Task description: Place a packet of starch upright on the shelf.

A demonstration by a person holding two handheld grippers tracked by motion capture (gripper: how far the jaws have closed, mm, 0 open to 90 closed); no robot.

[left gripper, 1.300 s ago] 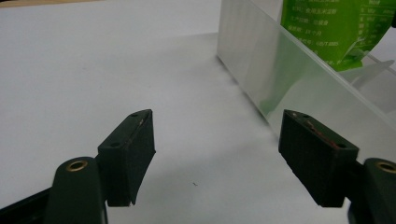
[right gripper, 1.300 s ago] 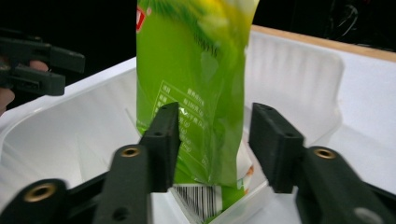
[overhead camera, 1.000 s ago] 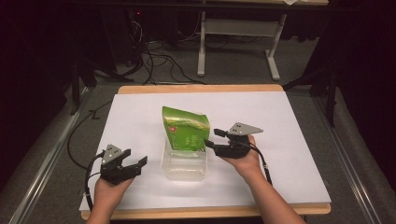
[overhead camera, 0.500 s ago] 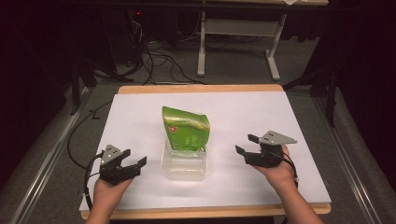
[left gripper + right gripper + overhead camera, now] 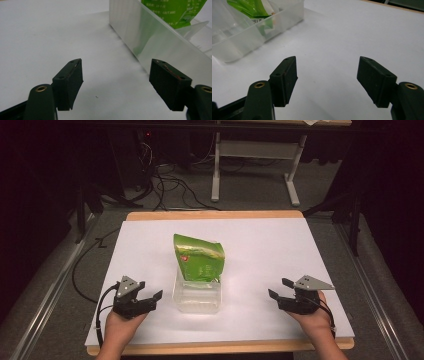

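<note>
A white-topped table (image 5: 270,250) stands in a dark room with cables on the floor behind it. At its centre a green pouch (image 5: 200,257) leans upright in a clear plastic tub (image 5: 196,296). The left gripper (image 5: 150,298) at 8 o'clock and the right gripper (image 5: 278,289) at 4 o'clock rest wide-jawed and empty; a careless reach could likely tip the top-heavy pouch out or slide the light tub.

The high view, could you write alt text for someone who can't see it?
A green bag stands in a clear plastic box on a white table. Each hand holds an open black gripper, left gripper and right gripper, flanking the box.
</note>
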